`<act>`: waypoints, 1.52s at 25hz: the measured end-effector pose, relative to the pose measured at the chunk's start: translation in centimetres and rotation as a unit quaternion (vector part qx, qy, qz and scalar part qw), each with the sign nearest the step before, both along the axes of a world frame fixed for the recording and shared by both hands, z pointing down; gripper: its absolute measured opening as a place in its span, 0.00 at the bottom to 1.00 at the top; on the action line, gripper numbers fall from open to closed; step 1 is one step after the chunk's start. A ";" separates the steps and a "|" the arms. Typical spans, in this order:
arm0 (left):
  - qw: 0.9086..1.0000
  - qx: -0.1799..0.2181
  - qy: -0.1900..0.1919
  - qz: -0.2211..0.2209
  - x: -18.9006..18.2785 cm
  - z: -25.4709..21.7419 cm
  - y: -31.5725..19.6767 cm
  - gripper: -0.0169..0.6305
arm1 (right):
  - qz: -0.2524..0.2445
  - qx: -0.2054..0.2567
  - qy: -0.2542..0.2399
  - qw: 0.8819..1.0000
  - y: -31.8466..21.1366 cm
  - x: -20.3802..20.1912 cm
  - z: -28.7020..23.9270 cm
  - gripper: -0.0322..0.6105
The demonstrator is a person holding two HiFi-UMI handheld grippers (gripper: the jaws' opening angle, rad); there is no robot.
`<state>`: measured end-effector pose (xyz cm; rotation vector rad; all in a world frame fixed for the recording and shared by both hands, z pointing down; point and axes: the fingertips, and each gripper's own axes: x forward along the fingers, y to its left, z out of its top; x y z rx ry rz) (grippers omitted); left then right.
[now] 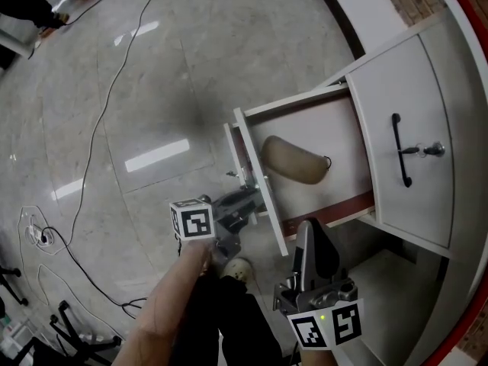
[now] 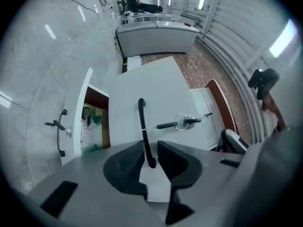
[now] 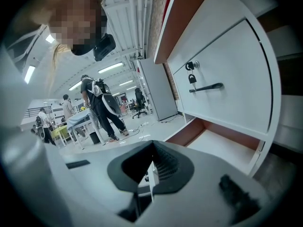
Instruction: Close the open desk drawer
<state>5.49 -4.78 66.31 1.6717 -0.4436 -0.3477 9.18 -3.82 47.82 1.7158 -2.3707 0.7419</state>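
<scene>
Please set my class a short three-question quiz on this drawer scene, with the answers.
1. What lies in the open drawer?
2. True or false: a key sits in the lock of the door beside it.
3. What stands between the jaws of the left tool? A a cup; B the drawer's handle; C a cable.
Key: 1 a beige pouch; 2 true; 3 B.
</scene>
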 end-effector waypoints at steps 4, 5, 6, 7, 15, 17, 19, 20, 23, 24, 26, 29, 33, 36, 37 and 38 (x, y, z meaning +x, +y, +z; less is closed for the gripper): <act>1.000 -0.025 -0.002 -0.018 -0.1 0.3 0.0 0.10 | -0.006 -0.008 0.004 1.000 0.8 -0.1 0.0 0.06; 0.999 -0.035 -0.002 -0.025 -0.1 0.4 -0.1 0.08 | -0.006 -0.010 0.005 1.000 1.0 -0.1 0.1 0.06; 0.999 -0.043 -0.001 -0.031 -0.2 0.5 -0.2 0.08 | -0.006 -0.013 0.005 1.000 1.1 -0.2 0.1 0.06; 0.998 -0.049 0.000 -0.037 -0.2 0.5 -0.2 0.07 | -0.007 -0.015 0.005 1.000 1.3 -0.2 0.0 0.06; 0.998 -0.049 -0.014 -0.028 0.1 -0.9 -0.2 0.07 | -0.008 -0.023 0.015 1.000 2.1 0.1 -1.3 0.06; 0.999 -0.043 -0.010 -0.023 0.5 -1.8 -0.3 0.07 | -0.004 -0.025 0.017 1.000 2.0 0.5 -1.8 0.06; 0.999 -0.037 -0.012 -0.020 0.9 -2.8 -0.6 0.07 | 0.000 -0.025 0.017 1.000 1.9 0.9 -2.5 0.06; 0.999 -0.034 -0.012 -0.020 1.1 -3.4 -0.7 0.07 | 0.002 -0.025 0.017 1.000 1.8 1.0 -3.0 0.06; 0.999 -0.040 -0.024 -0.022 1.5 -4.4 -0.9 0.07 | 0.002 -0.025 0.021 0.999 1.7 1.2 -4.5 0.06; 0.998 -0.044 -0.031 -0.023 1.5 -4.5 -1.0 0.07 | -0.001 -0.025 0.022 0.999 1.6 1.2 -5.0 0.06; 0.998 -0.050 -0.040 -0.023 1.4 -4.4 -0.9 0.07 | -0.004 -0.023 0.026 0.999 1.6 1.3 -5.9 0.06; 0.998 -0.051 -0.042 -0.021 1.4 -4.5 -0.9 0.07 | -0.002 -0.021 0.031 0.999 1.5 1.5 -6.6 0.06; 0.998 -0.047 -0.044 -0.019 1.6 -4.5 -1.3 0.07 | 0.010 -0.026 0.032 0.999 1.8 1.9 -6.2 0.06; 0.997 -0.043 -0.061 -0.001 2.7 -4.5 -1.9 0.07 | 0.018 -0.035 0.032 0.999 2.2 2.2 -5.7 0.06; 0.997 -0.043 -0.065 0.001 3.1 -4.5 -2.2 0.07 | 0.020 -0.037 0.031 0.999 2.2 2.3 -5.6 0.06; 0.997 -0.044 -0.068 0.001 3.3 -4.5 -2.5 0.07 | 0.021 -0.039 0.030 0.999 2.2 2.3 -5.6 0.06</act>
